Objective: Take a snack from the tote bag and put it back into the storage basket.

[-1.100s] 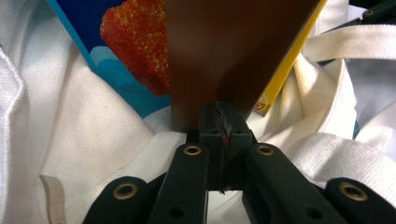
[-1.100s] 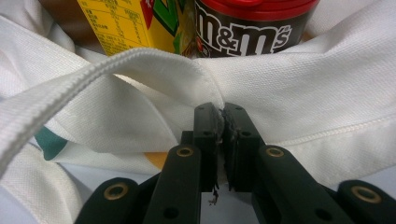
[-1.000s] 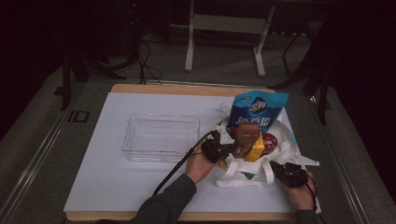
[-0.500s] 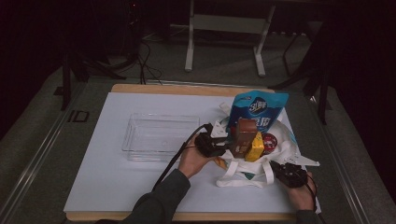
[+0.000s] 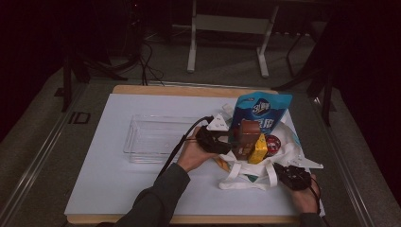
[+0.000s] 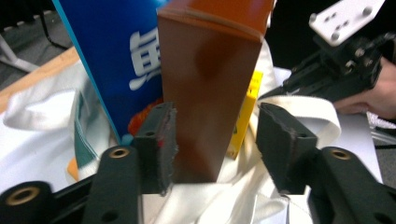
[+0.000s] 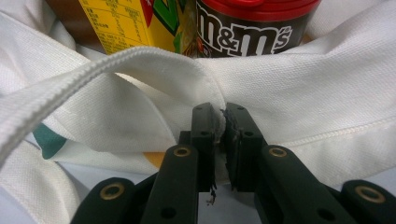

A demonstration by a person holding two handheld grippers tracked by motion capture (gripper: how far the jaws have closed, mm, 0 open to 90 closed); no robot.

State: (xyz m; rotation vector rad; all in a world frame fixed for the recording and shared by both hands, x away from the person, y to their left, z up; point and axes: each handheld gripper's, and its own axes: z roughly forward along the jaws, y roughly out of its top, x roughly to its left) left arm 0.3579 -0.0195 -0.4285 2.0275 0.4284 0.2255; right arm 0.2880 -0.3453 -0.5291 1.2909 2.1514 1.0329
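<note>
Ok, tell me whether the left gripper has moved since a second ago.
Yes. The left gripper has shifted away from the table's near edge, toward the clear tray, its jaws just opening off the brown box.

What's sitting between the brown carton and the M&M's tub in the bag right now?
The yellow box stands between the brown carton and the M&M's tub, seen in the high view.
</note>
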